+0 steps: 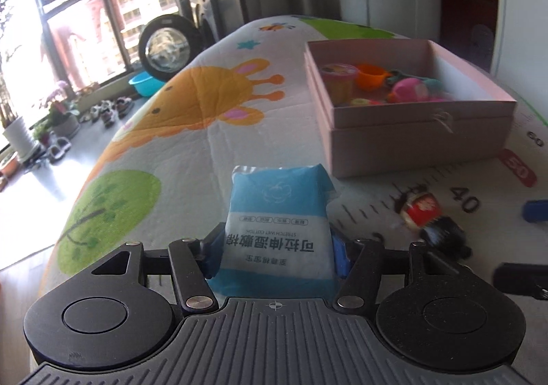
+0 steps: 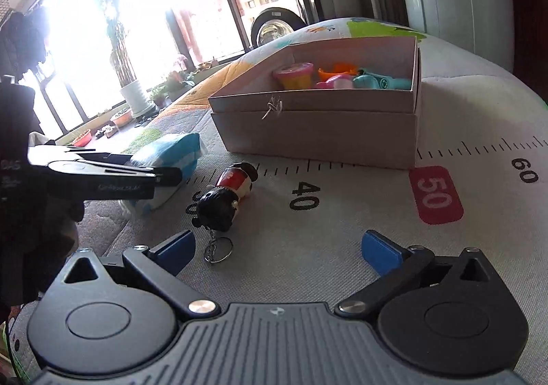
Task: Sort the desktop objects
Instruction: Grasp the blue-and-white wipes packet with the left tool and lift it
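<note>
Closest to the left camera, a blue-and-white wipes pack (image 1: 279, 231) is sitting on the quilted mat (image 1: 205, 131), and the left gripper (image 1: 275, 256) is pinching it, both blue pads lying against its sides. Beyond it, a pink box (image 1: 414, 135) is standing open, holding bright toys (image 1: 387, 83). Right of the pack, a small figure keychain (image 2: 226, 196) is lying on its side beside the printed ruler marks, its ring pointing at the right gripper (image 2: 279, 253), whose jaws are standing spread wide, gripping nothing, just short of the keychain.
</note>
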